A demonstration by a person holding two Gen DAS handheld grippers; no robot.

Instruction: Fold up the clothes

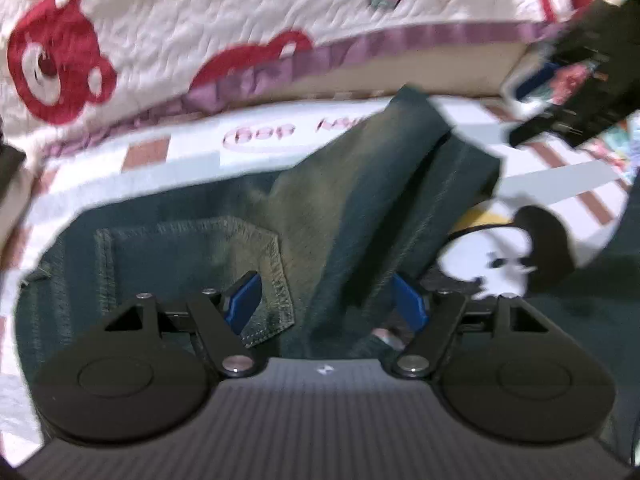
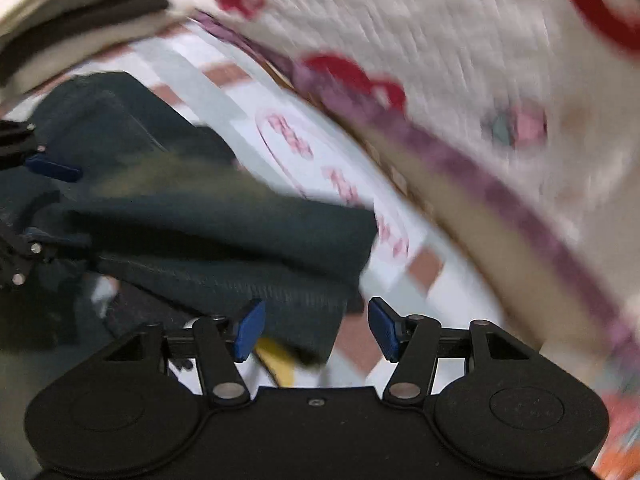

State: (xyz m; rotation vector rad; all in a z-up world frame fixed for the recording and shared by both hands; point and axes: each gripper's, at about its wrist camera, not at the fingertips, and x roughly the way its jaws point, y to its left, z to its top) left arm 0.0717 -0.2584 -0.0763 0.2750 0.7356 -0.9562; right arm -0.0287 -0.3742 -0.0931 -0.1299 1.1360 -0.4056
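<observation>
The jeans (image 1: pixel 248 248) lie on a printed sheet (image 1: pixel 192 148) spread over what looks like a bed, with a bear-print quilt (image 1: pixel 160 24) bunched behind them. In the left wrist view the seat faces up with a back pocket (image 1: pixel 192 256) showing, and one leg (image 1: pixel 400 168) lies across the body at a slant, its cuff end near the quilt's purple edge. So the garment is partly doubled over but not in a tidy packet: the leg lies askew and the edges do not line up.

The left tool (image 1: pixel 326 302) sits low over the denim with its blue fingers (image 1: pixel 242 300) spread wide, and cloth lies between them without being pinched. The right tool (image 2: pixel 316 330) is likewise agape, its fingers (image 2: pixel 250 330) either side of the leg's end (image 2: pixel 280 280), which the blur leaves soft; neither grips anything.

Judged from this, folding is somewhere in the middle. The scene fits a leg just laid over, or a loose bundle about to be straightened. What appears left is squaring the legs together and doubling the jeans into a compact stack.
</observation>
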